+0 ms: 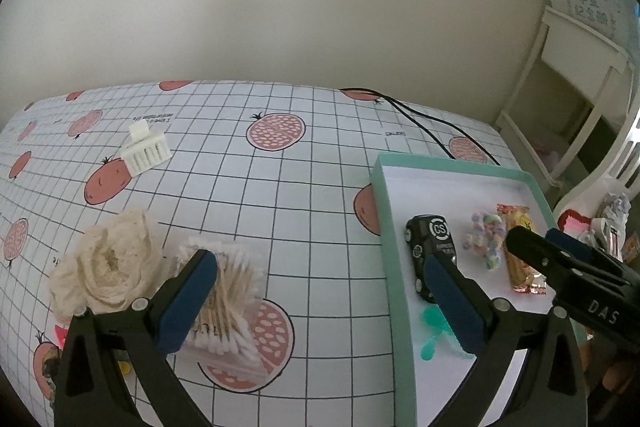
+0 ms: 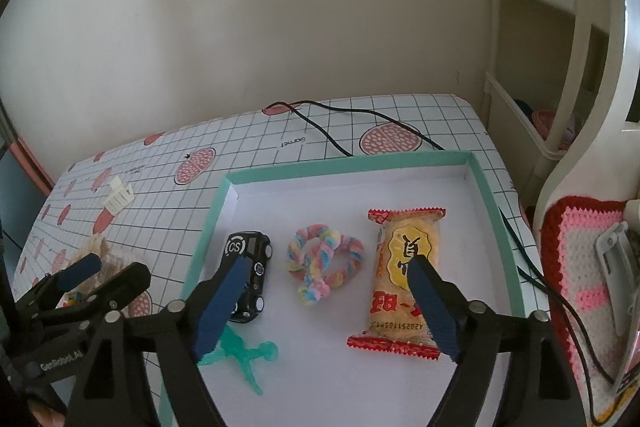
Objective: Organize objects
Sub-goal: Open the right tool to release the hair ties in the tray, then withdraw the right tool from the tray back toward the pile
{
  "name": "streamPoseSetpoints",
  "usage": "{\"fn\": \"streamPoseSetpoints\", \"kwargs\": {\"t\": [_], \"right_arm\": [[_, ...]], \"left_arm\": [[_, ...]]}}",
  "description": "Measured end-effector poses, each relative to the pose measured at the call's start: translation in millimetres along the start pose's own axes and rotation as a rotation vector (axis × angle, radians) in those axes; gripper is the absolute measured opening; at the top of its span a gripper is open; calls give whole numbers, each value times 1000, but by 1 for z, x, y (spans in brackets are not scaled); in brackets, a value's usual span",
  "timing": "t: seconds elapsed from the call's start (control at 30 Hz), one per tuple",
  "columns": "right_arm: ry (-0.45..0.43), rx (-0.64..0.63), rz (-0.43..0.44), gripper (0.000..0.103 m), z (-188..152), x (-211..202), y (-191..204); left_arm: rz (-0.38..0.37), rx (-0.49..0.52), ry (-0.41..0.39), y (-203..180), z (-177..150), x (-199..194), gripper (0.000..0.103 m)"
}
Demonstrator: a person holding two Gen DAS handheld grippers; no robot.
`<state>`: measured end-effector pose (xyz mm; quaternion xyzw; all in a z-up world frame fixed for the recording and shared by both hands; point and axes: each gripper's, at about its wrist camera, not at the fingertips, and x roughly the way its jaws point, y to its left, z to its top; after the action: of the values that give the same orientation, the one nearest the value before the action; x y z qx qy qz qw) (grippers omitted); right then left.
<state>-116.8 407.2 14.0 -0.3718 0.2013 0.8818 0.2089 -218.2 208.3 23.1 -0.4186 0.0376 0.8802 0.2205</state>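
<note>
- Two handheld black grippers with blue finger pads hover over a table covered in a white grid-patterned cloth (image 1: 304, 227) printed with pink fruit.
- Left gripper (image 1: 320, 295): its fingers stand wide apart and hold nothing, one over a clear box of wooden cotton swabs (image 1: 232, 291), the other over the tray's near-left corner.
- Right gripper (image 2: 328, 295): its fingers are spread wide and hold nothing, poised above the tray's contents.
- A shallow mint-green cardboard tray with a white floor (image 2: 352, 187) sits on the right side of the table.
- Inside it, from left to right: a small black toy car marked "CS" (image 2: 250, 275), a pastel rainbow twisted fuzzy loop (image 2: 322, 267), and an orange-and-red wrapped snack packet (image 2: 402, 279).
- A translucent green plastic figure (image 2: 248, 357) lies in the tray's near-left area, just in front of the car.
- Outside the tray, on the cloth: a cream fabric rose (image 1: 108, 263) touching the swab box, and a white plastic claw hair clip (image 1: 146, 149) well apart, towards the far left.
- A black cable (image 2: 336, 131) trails across the far side of the table.
</note>
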Motion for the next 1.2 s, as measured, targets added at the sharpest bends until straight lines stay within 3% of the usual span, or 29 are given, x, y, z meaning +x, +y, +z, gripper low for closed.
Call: {"fn": "streamPoseSetpoints", "kwargs": {"t": [0.13, 0.23, 0.47, 0.93, 1.2], "right_arm": [[6, -1, 1, 88, 0, 1, 0], [11, 1, 1, 97, -1, 2, 0], [17, 0, -3, 103, -2, 3, -1], [27, 4, -14, 103, -3, 4, -2], [37, 5, -21, 103, -1, -3, 1]], "left_arm": [[9, 1, 0, 1, 0, 1, 103], [10, 2, 4, 1, 0, 2, 103], [19, 1, 17, 3, 0, 4, 103], [21, 4, 36, 5, -1, 6, 103], [-26, 6, 70, 11, 1, 0, 103]]}}
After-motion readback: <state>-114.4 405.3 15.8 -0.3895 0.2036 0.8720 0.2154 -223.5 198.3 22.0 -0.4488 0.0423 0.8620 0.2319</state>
